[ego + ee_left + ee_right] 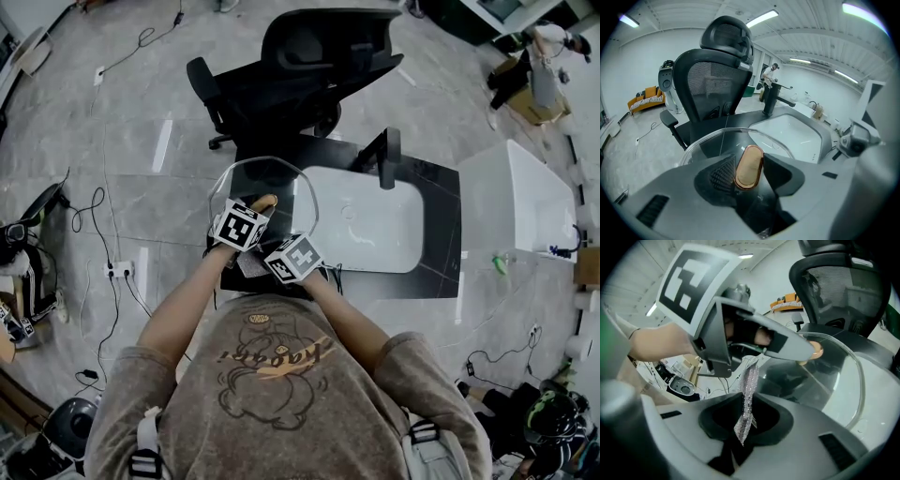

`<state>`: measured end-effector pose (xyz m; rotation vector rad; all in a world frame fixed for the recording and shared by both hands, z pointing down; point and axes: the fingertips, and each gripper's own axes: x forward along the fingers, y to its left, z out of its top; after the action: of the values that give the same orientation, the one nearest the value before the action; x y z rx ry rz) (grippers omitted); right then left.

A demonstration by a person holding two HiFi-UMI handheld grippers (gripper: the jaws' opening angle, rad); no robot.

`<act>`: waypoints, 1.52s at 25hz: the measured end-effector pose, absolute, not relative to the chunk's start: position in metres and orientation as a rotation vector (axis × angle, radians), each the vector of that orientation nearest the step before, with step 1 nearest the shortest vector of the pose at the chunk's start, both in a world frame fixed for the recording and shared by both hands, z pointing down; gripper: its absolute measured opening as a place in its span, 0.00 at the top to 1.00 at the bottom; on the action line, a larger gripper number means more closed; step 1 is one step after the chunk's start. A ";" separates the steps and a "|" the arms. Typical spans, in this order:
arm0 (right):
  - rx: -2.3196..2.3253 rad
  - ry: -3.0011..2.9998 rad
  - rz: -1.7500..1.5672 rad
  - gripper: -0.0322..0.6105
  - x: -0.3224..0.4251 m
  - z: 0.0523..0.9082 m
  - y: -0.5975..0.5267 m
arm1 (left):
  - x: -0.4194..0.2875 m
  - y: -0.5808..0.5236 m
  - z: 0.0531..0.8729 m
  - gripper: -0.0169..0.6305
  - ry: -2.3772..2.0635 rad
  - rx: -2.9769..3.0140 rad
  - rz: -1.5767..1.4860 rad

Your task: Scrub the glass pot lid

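Left gripper (749, 172): jaws closed narrow on the lid's knob, one dark pad on each side of it.
Knob (749, 165): oval, copper-brown, standing on end between the pads.
Glass pot lid (246, 184): clear with a thin rim, carried by the knob alone. It spreads away from the left gripper, knob side towards the person. In the head view it lies over the left end of the basin and the dark counter edge.
Right gripper (745, 422): jaws nipped on the lower end of a scrubbing cloth. It sits just beside and slightly nearer the person than the left gripper, and their marker cubes are almost touching.
Scrubbing cloth (749, 394): a narrow, silvery, glittering mesh strip. It rises from the right jaws up to the underside of the left gripper, close to the lid's near rim. Contact with the glass cannot be told.
Basin (375, 230): white, rectangular with rounded corners, set into a black counter (441, 187).
Faucet (389, 155): black, upright at the far edge of the basin.
Office chair (300, 66): black with a mesh back, standing beyond the counter, directly behind the lid.
Floor (141, 141): grey tile, with cables trailing at the left.
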<state>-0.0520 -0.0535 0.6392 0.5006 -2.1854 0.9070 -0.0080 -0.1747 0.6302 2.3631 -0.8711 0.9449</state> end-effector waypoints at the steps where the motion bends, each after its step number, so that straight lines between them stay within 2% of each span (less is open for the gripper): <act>1: 0.503 -2.178 0.880 0.83 -0.058 0.642 -0.054 | -0.008 -0.174 0.630 0.67 -0.869 2.362 0.945; 10: 0.524 -2.069 0.832 0.83 -0.055 0.666 -0.053 | -0.009 -0.173 0.629 0.68 -0.866 2.367 0.943; 24: 0.645 -1.984 0.988 0.81 0.056 0.678 -0.050 | -0.008 -0.172 0.629 0.68 -0.863 2.381 0.948; 38: 0.789 -1.865 0.919 0.79 0.143 0.684 -0.161 | -0.007 -0.172 0.631 0.68 -0.859 2.402 0.954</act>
<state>0.1426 -0.1607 0.6844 0.7894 -1.8645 0.9191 -0.0067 -0.1718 0.6309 2.4015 -0.8594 0.9537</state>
